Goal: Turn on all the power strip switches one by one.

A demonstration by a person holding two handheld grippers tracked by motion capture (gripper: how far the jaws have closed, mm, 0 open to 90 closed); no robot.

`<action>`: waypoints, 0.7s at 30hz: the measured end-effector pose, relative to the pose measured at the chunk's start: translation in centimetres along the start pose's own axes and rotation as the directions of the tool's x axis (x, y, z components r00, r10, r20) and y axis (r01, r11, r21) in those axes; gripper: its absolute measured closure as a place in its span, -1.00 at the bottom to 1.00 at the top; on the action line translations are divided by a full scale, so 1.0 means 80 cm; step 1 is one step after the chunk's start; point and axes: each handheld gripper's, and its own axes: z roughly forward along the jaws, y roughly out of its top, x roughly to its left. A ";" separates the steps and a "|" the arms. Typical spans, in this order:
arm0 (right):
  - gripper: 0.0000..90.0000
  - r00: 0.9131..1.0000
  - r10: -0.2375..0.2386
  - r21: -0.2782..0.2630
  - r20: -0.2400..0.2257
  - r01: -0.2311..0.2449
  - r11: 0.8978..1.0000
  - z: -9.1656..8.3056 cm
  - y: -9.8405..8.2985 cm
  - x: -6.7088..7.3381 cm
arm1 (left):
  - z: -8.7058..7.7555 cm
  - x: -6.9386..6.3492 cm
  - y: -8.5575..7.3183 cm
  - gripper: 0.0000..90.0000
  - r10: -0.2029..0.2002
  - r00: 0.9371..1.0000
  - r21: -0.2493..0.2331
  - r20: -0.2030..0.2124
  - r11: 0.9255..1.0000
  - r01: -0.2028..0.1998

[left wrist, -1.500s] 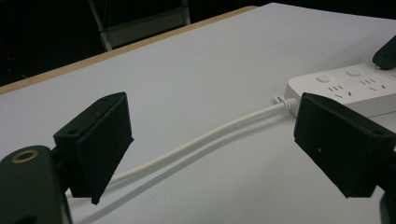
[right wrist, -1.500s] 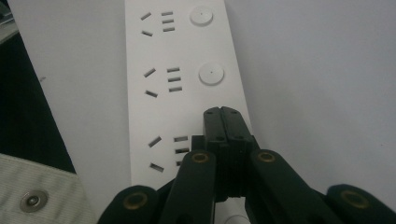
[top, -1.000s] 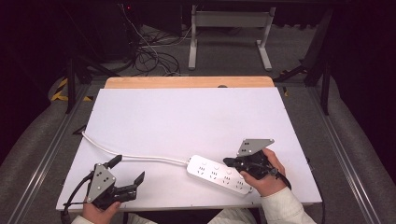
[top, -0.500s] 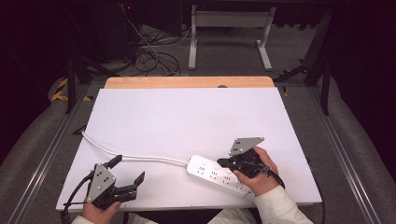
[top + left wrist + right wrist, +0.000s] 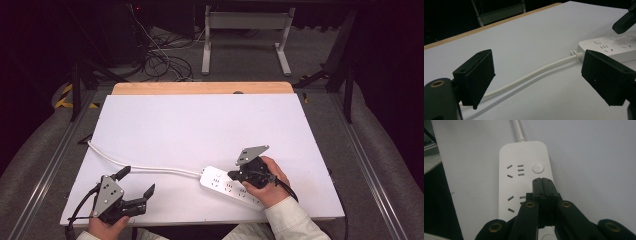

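A white power strip (image 5: pixel 222 184) lies near the table's front edge, its white cord (image 5: pixel 145 167) running left across the white table top (image 5: pixel 200 125). My right gripper (image 5: pixel 234 176) is shut with nothing between its jaws, and its tip hovers over the strip (image 5: pixel 524 170), just short of a round button (image 5: pixel 537 167). My left gripper (image 5: pixel 136 182) rests at the front left, open, with the cord (image 5: pixel 529 76) passing between its jaws. The left gripper view also has the strip's end (image 5: pixel 609 45) and the other gripper's tip (image 5: pixel 624 22).
Beyond the table's wooden far edge (image 5: pixel 200 88) lie tangled cables (image 5: pixel 160 55) and a white stand's legs (image 5: pixel 245 40) on the floor. Grey rails (image 5: pixel 45 170) run along both sides of the table.
My right gripper has slid left along the power strip toward its cord end. The left gripper has stayed still.
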 end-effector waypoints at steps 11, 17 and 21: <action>1.00 1.000 -0.009 0.038 0.012 0.009 0.999 0.010 0.000 0.001 | 0.000 0.000 0.000 -0.74 0.001 1.000 0.000 0.001 1.000 -0.001; 1.00 1.000 -0.005 0.049 0.014 0.005 0.999 0.012 -0.001 0.001 | 0.000 0.000 0.000 -0.74 0.005 1.000 0.000 0.003 1.000 -0.005; 1.00 1.000 0.005 0.049 0.020 -0.005 0.999 0.012 -0.001 0.000 | 0.000 0.000 0.000 -0.74 0.005 1.000 0.000 0.002 1.000 -0.005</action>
